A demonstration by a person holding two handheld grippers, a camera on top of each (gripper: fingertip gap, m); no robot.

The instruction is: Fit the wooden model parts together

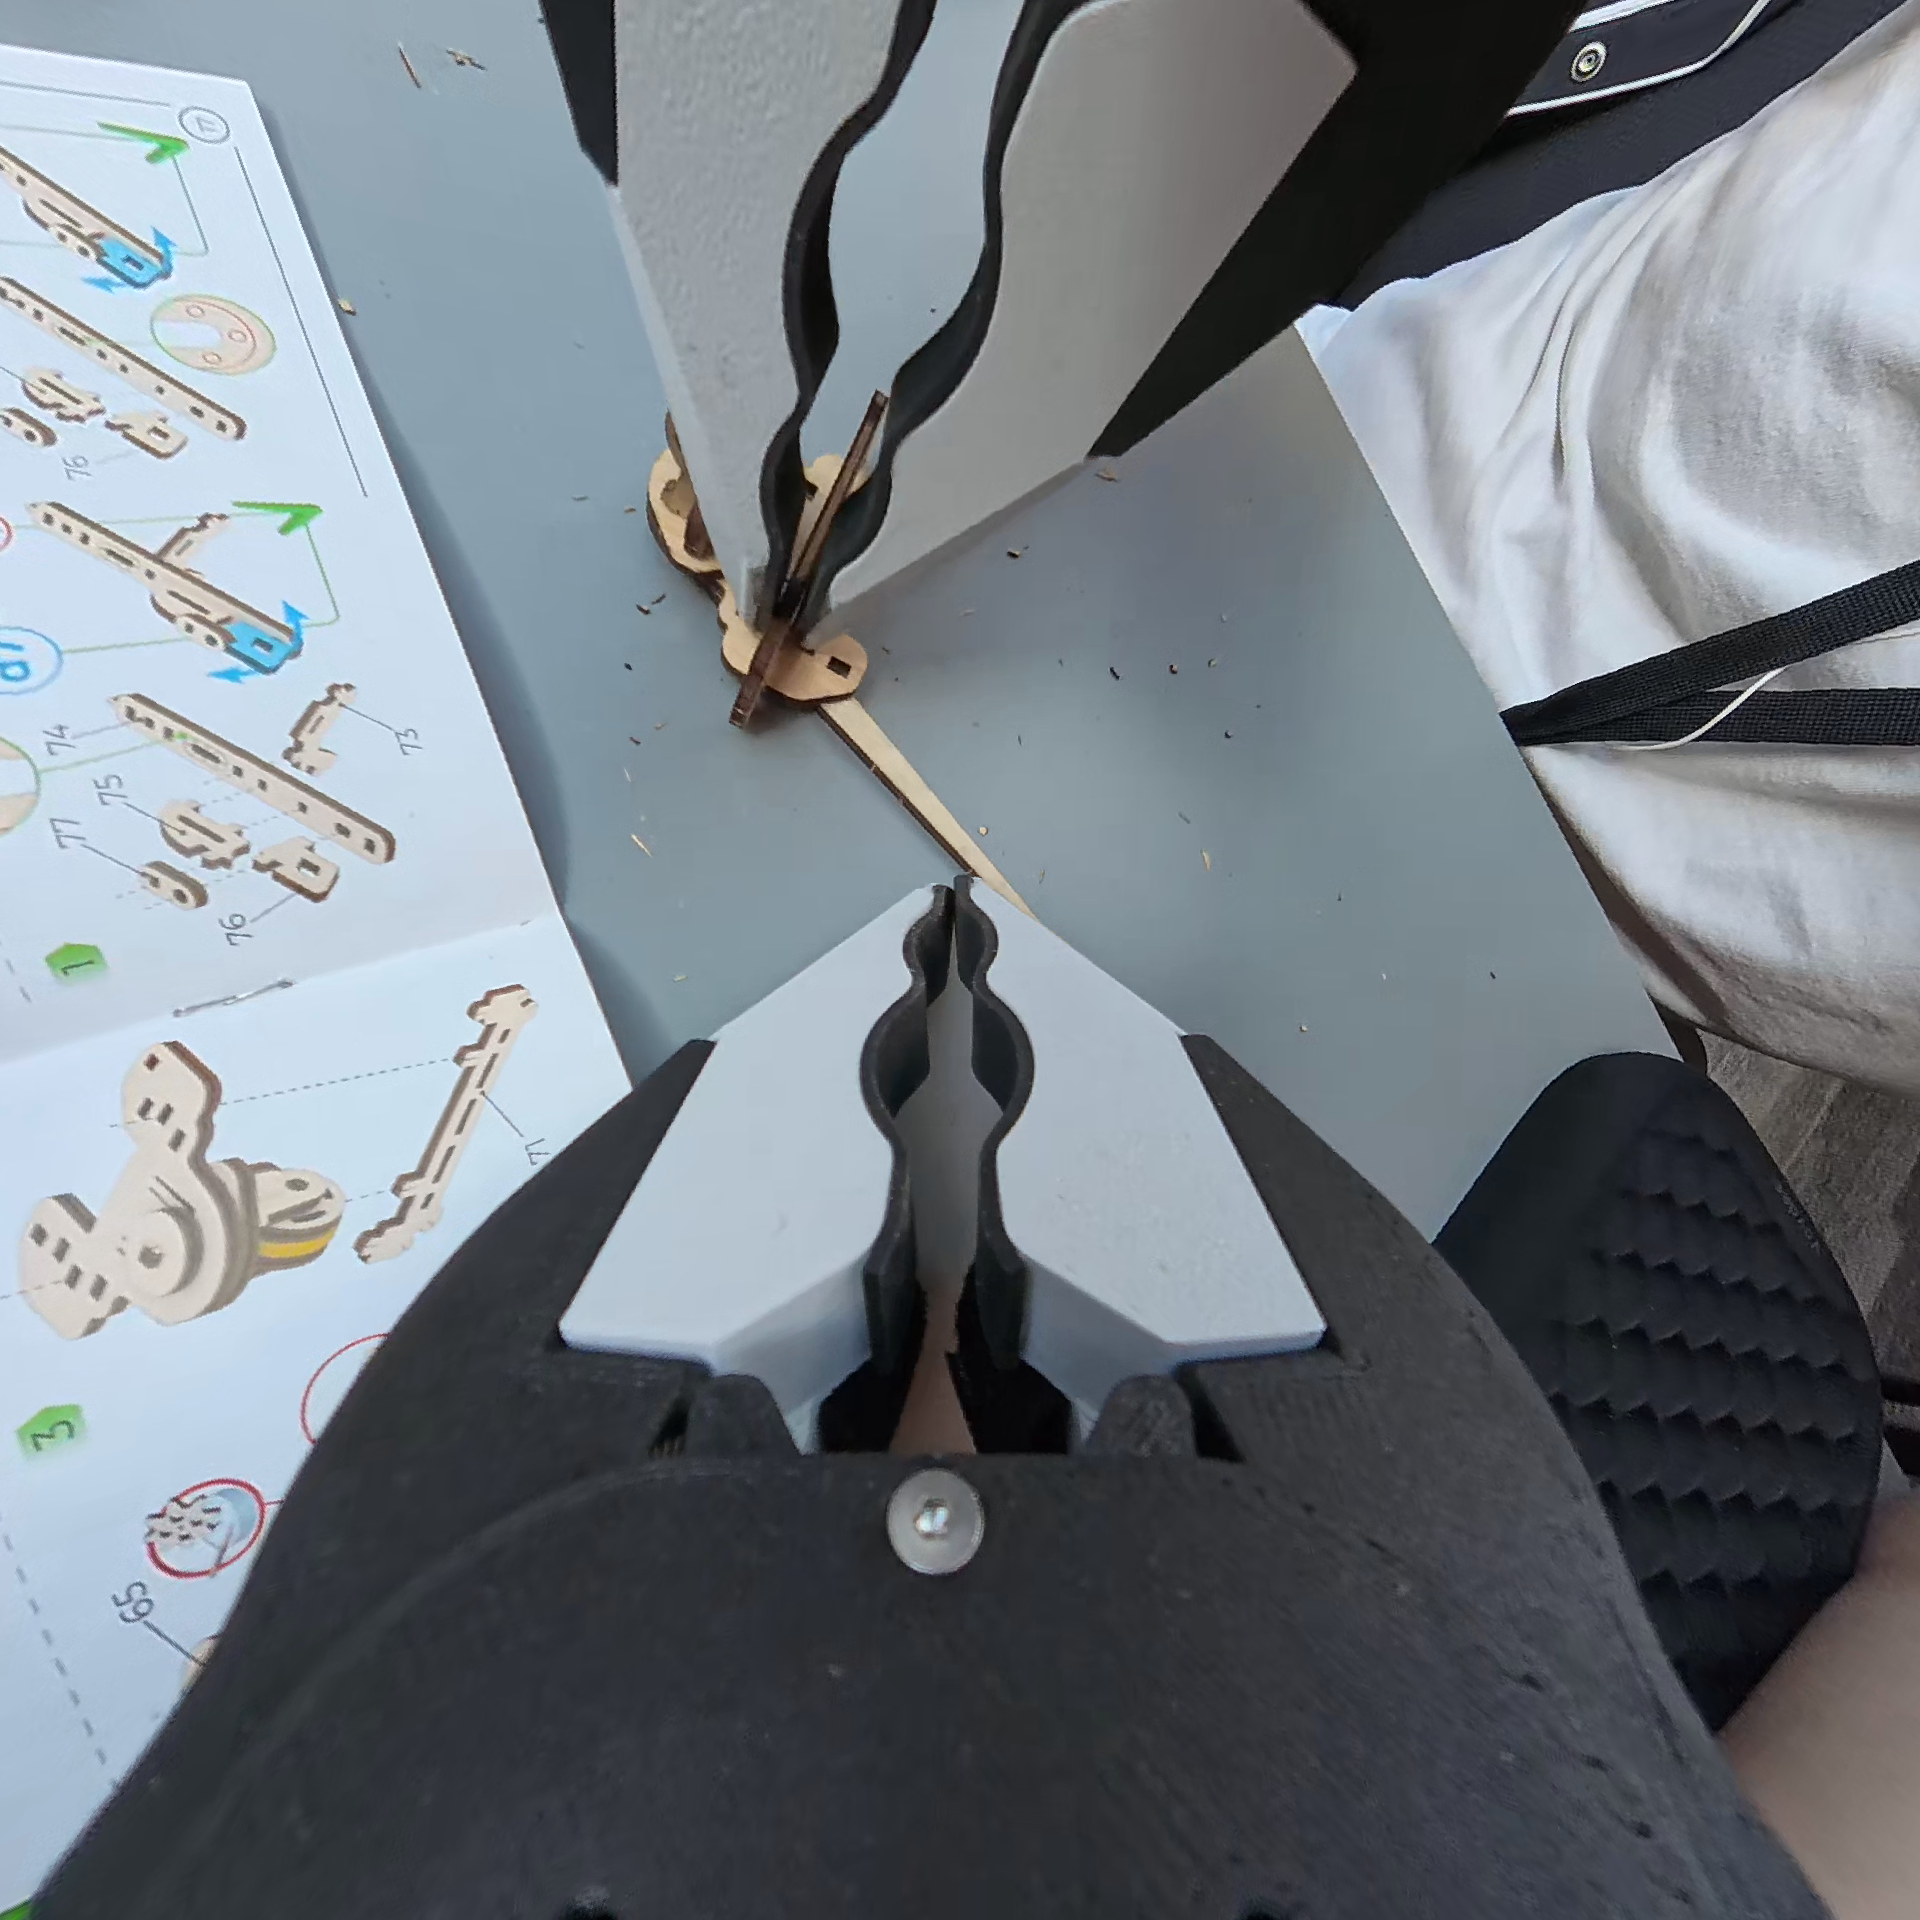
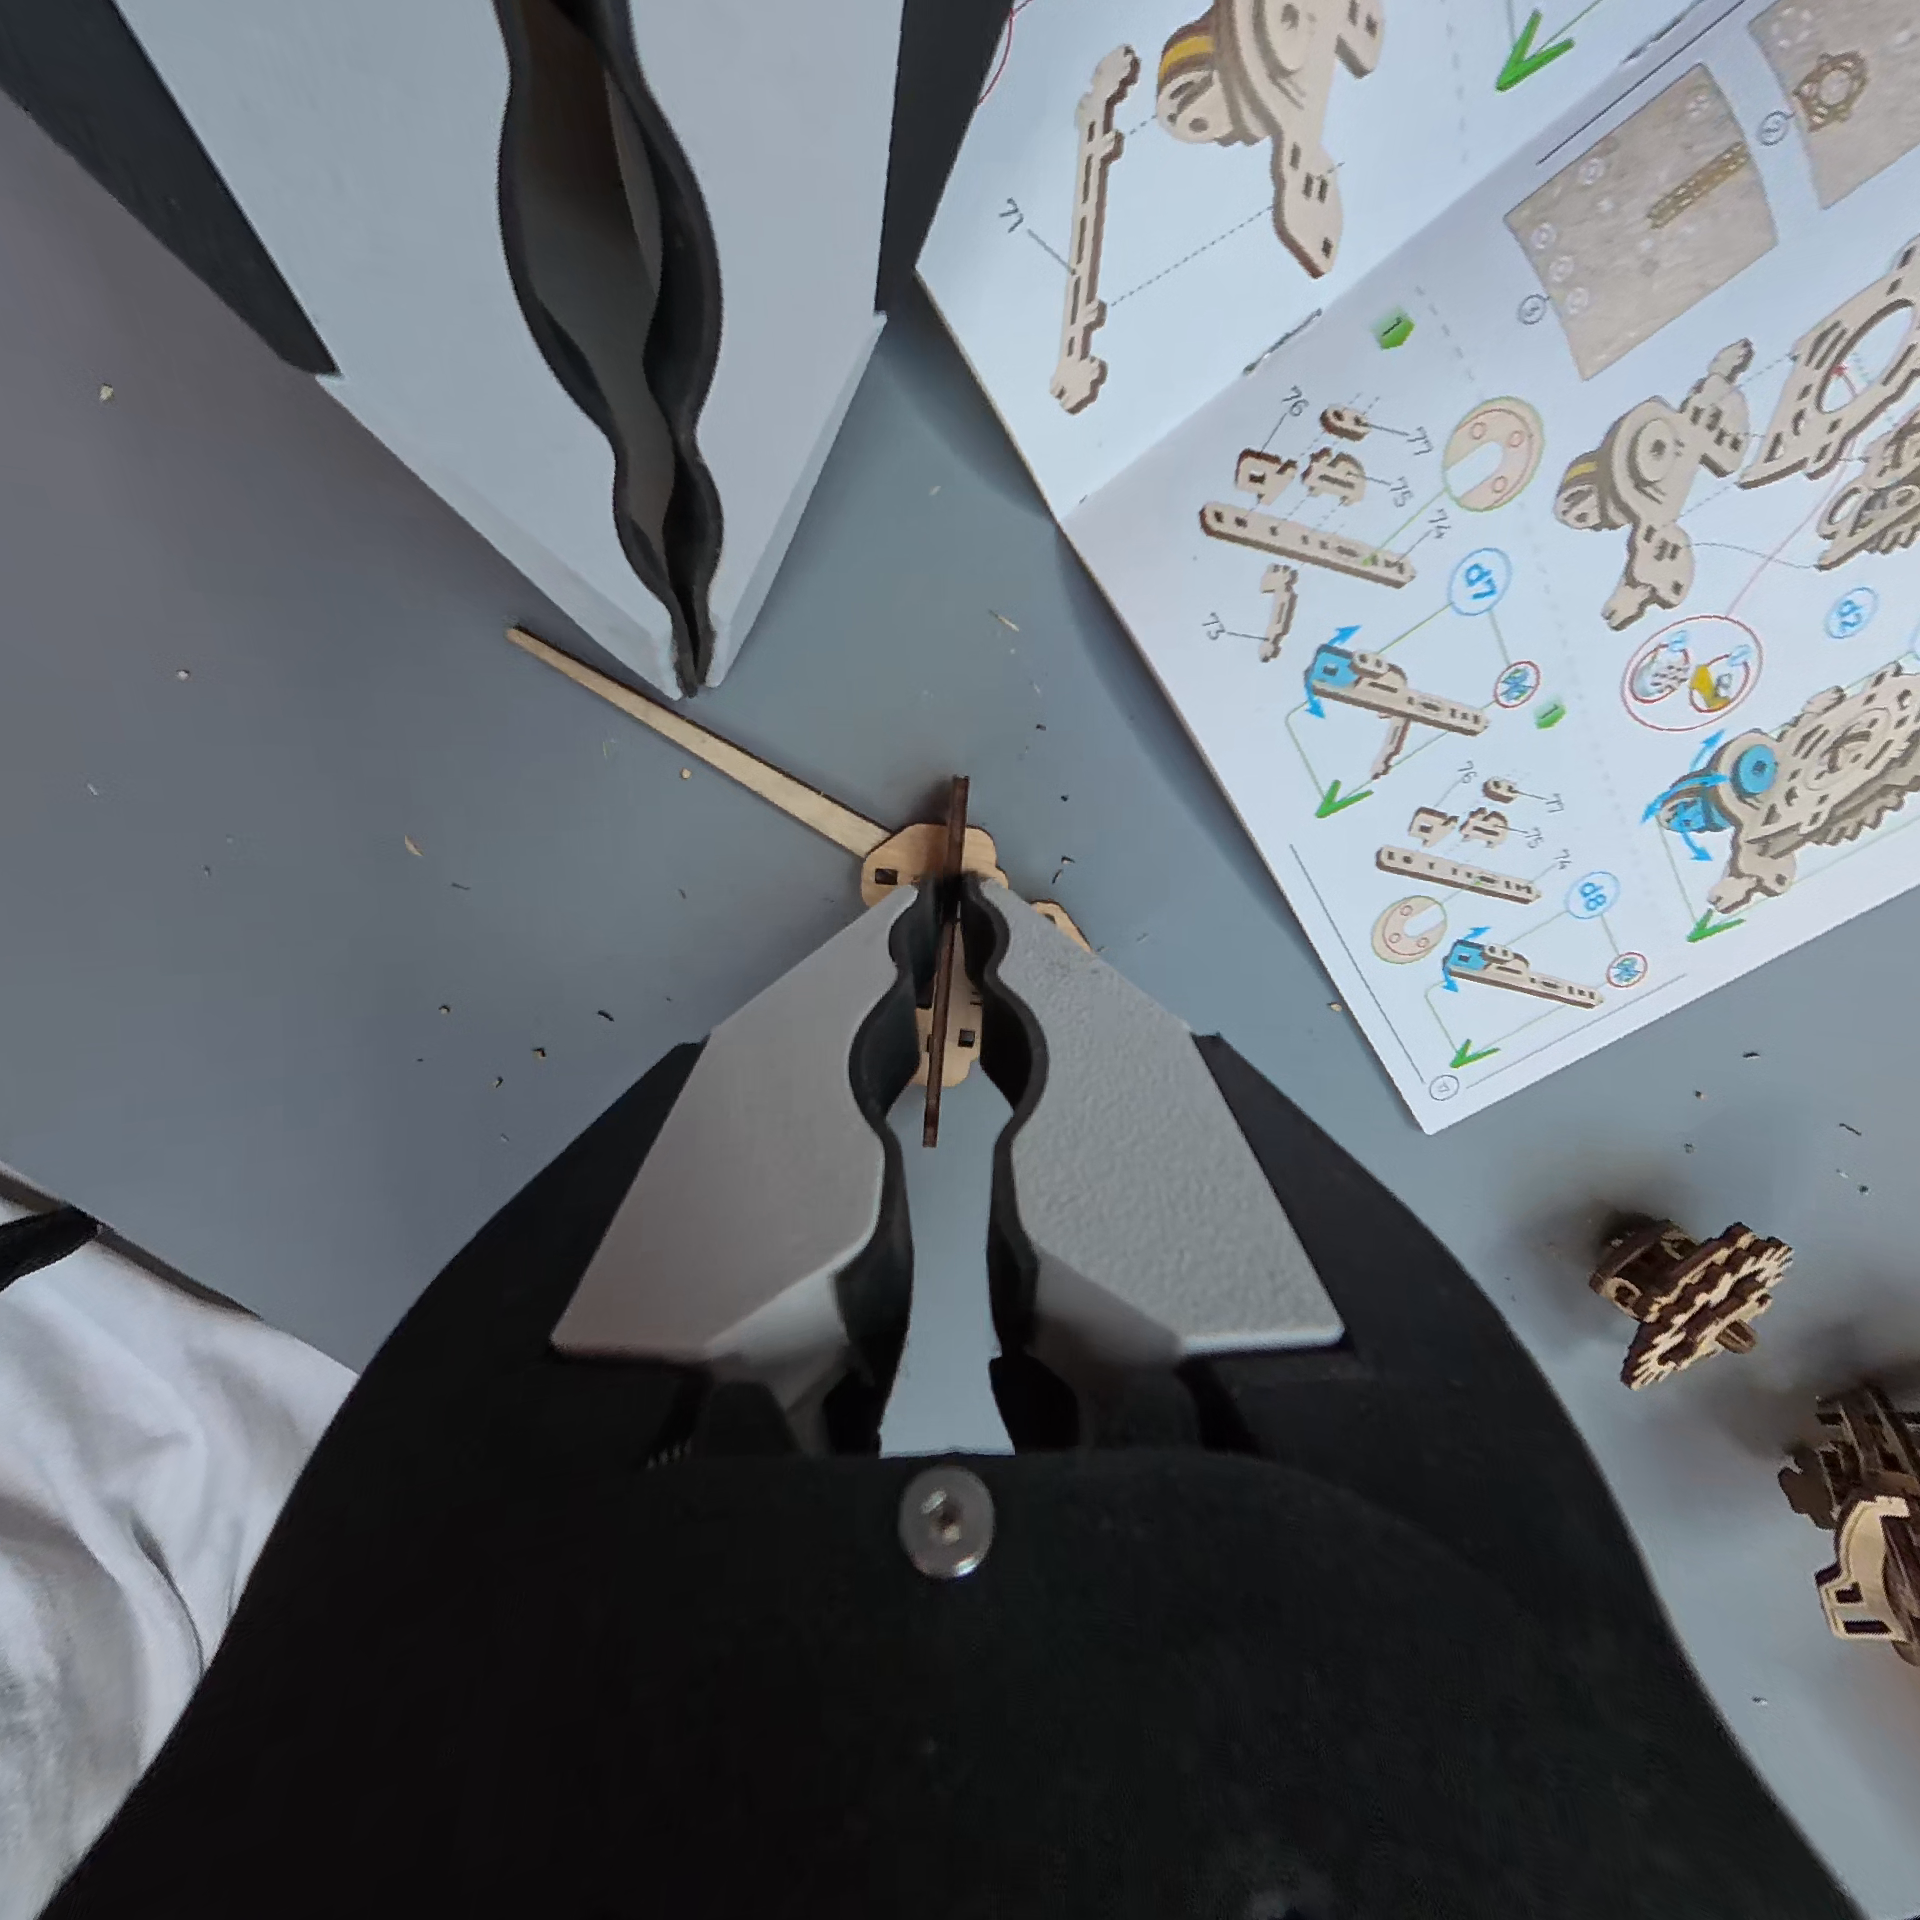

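Gripping a thin wooden strip (image 2: 943, 966) edge-up, the right gripper (image 2: 945, 904) presses it into the flat slotted piece (image 1: 805, 665) on the grey table (image 1: 1195, 727), the strip's long axis along its fingers. The left gripper (image 1: 953, 902) sits closed and apparently empty, tips over a wooden stick (image 1: 914, 795), farther from the joint. Only the right wrist view shows the assembled gear parts (image 2: 1688, 1304).

Grey table (image 2: 312, 883): open instruction booklet (image 2: 1455, 520), flat wooden parts (image 2: 883, 868), assembled gear pieces (image 2: 1688, 1304), wood crumbs
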